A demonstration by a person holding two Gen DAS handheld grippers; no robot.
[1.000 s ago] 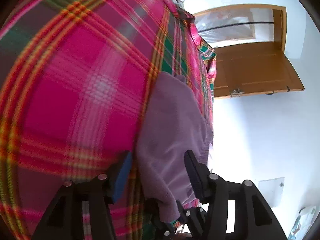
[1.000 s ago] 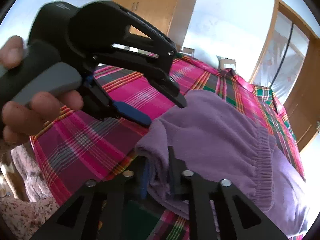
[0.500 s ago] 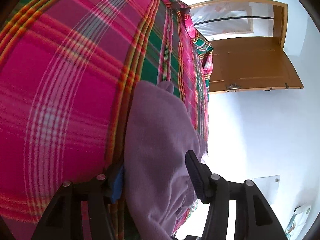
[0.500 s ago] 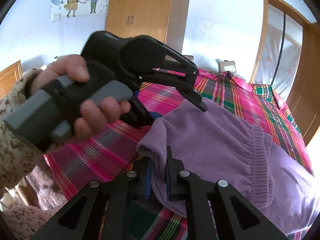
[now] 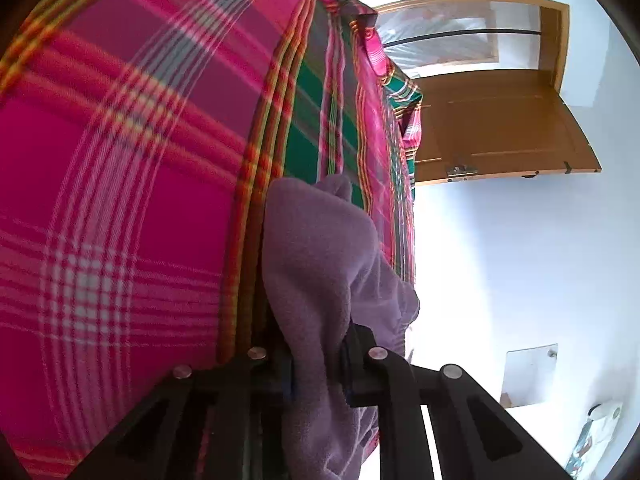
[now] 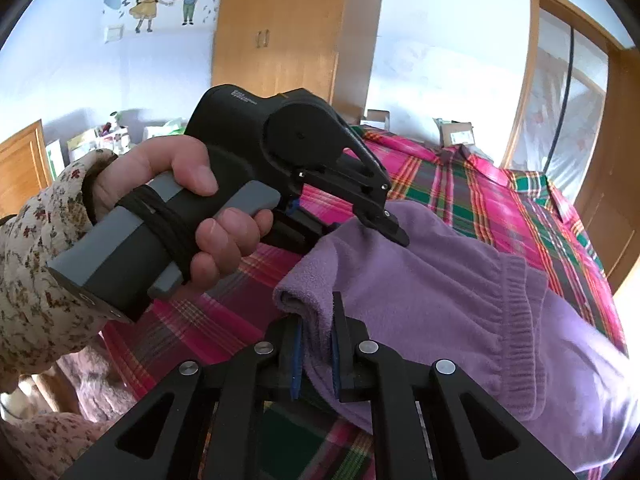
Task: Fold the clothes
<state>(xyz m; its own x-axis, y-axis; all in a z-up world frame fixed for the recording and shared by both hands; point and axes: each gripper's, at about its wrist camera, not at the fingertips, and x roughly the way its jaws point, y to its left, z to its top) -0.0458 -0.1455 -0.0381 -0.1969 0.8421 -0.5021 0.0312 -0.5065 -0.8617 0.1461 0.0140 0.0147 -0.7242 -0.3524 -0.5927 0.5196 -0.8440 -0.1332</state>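
A purple fleece garment (image 6: 440,292) with a ribbed band lies on a pink and green plaid bedspread (image 6: 496,200). My right gripper (image 6: 316,344) is shut on a folded edge of it at the near side. In the right wrist view the left gripper (image 6: 360,220), held by a hand (image 6: 192,216) in a floral sleeve, pinches the same edge a little farther along. In the left wrist view the purple garment (image 5: 316,264) runs between the fingers of the left gripper (image 5: 316,364), which is shut on it against the bedspread (image 5: 132,184).
A wooden door (image 5: 496,128) stands open beyond the bed's far end. A wooden wardrobe (image 6: 288,28) and boxes (image 6: 456,132) sit against the white wall. Pink bedding (image 6: 96,384) hangs at the bed's near left corner.
The left gripper was open around the purple garment's edge and has shut on it. The right gripper has kept its hold and barely moved.
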